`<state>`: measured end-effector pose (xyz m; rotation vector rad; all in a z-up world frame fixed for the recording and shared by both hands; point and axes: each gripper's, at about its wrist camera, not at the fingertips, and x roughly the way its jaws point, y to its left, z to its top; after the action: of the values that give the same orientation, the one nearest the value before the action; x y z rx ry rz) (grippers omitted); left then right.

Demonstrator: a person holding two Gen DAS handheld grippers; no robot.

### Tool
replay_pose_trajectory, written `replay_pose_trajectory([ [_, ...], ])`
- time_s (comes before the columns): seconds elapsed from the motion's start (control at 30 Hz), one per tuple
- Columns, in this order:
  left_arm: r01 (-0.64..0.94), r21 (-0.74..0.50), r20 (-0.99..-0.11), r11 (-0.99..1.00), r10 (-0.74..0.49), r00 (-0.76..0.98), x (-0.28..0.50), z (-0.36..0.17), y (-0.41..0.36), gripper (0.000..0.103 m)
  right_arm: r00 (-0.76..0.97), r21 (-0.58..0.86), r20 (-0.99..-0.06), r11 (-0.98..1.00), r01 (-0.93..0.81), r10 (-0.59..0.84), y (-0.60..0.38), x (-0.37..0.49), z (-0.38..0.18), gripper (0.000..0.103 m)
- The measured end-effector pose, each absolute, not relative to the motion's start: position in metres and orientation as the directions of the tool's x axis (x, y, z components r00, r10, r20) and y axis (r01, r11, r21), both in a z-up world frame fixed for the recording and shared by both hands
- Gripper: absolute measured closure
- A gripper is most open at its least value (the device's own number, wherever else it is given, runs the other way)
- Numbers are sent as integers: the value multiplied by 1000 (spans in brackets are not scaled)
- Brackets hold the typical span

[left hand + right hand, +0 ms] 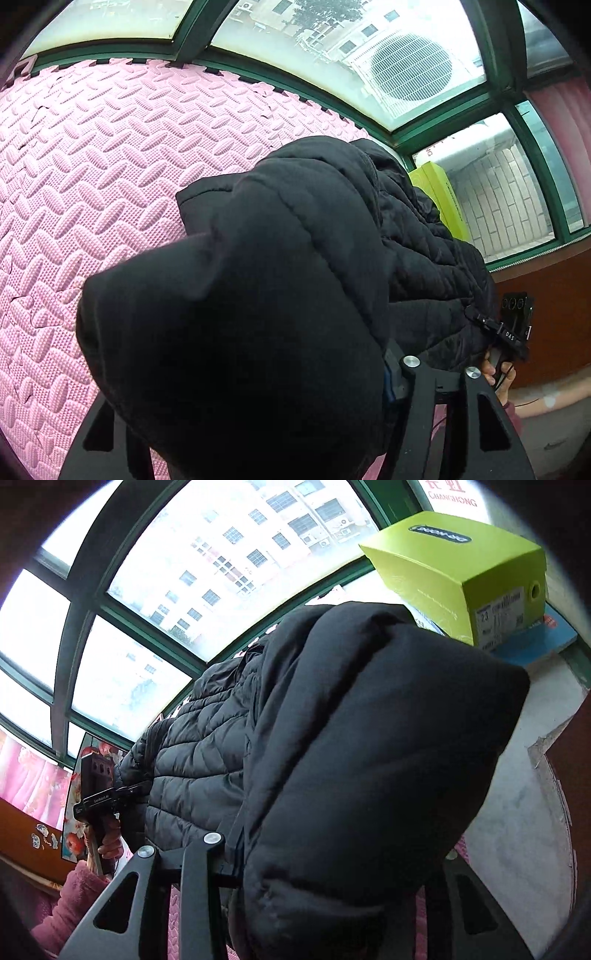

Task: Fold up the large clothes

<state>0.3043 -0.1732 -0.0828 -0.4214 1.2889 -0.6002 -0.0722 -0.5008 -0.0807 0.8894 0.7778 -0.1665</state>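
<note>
Black padded jacket drapes over both grippers, hiding their fingers.

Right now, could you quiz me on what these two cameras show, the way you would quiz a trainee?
1. True or false: the jacket lies flat on the pink mat.
2. What colour is the box by the window? A) blue B) lime green C) red
3. Fill in: in the left camera's view, the other hand-held gripper shows to the ___ of the jacket.

Key: 1. False; it is lifted and bunched over the hand-held grippers, hiding their fingertips. 2. B. 3. Right, with a hand on its handle.
</note>
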Motion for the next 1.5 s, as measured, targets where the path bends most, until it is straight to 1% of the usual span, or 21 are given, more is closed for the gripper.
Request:
replay_pose_trajectory([
  [0.07,160,-610,-761,776,-630,154,308,-89,-171,19,699,617,-696,633,467,163,-502,-72,-87,37],
  [0.17,128,-635,-749,762,-648,138,315,-96,-162,16,679,622,-715,598,507,168,-507,-74,-97,26],
  [0.2,120,-644,-744,756,-655,136,316,-94,-158,16,675,621,-719,591,515,167,-507,-74,-96,25],
  [0.37,119,-618,-749,777,-628,214,321,-65,-135,16,646,577,-753,595,559,124,-513,-90,-78,25],
  [0.53,194,-474,-764,859,-510,395,312,-10,-124,16,580,424,-814,653,627,-28,-507,-103,-41,25],
  [0.63,272,-375,-760,886,-462,458,299,20,-137,16,565,348,-818,686,639,-110,-497,-103,-19,25],
  [0.7,324,-316,-750,892,-444,490,292,35,-160,16,574,304,-803,716,628,-163,-494,-98,-9,25],
  [0.77,368,-306,-739,878,-462,490,286,40,-179,16,581,271,-790,738,618,-196,-489,-88,0,25],
  [0.83,406,-312,-743,859,-487,460,289,36,-204,18,593,254,-779,762,596,-205,-482,-71,1,25],
  [0.93,417,-296,-770,859,-473,429,293,17,-230,18,595,230,-777,788,571,-205,-472,-41,-4,25],
  [1.03,401,-314,-787,861,-472,397,303,-8,-239,31,604,253,-779,798,547,-167,-465,-14,-15,25],
  [1.1,379,-305,-806,873,-449,386,311,-24,-241,32,590,231,-787,801,552,-180,-463,2,-24,25],
  [1.2,354,-277,-839,893,-404,364,320,-46,-241,38,538,186,-821,802,568,-190,-463,19,-43,25],
  [1.27,351,-268,-854,897,-390,345,324,-60,-241,39,471,133,-859,802,583,-200,-464,28,-58,25],
  [1.33,337,-257,-862,906,-372,345,324,-69,-242,39,451,119,-869,796,593,-205,-465,31,-67,25],
  [1.43,345,-213,-869,914,-339,360,321,-67,-248,39,424,97,-881,798,595,-209,-465,35,-72,24],
  [1.5,339,-214,-869,916,-337,362,317,-61,-245,39,420,93,-883,799,594,-210,-465,35,-70,24],
])
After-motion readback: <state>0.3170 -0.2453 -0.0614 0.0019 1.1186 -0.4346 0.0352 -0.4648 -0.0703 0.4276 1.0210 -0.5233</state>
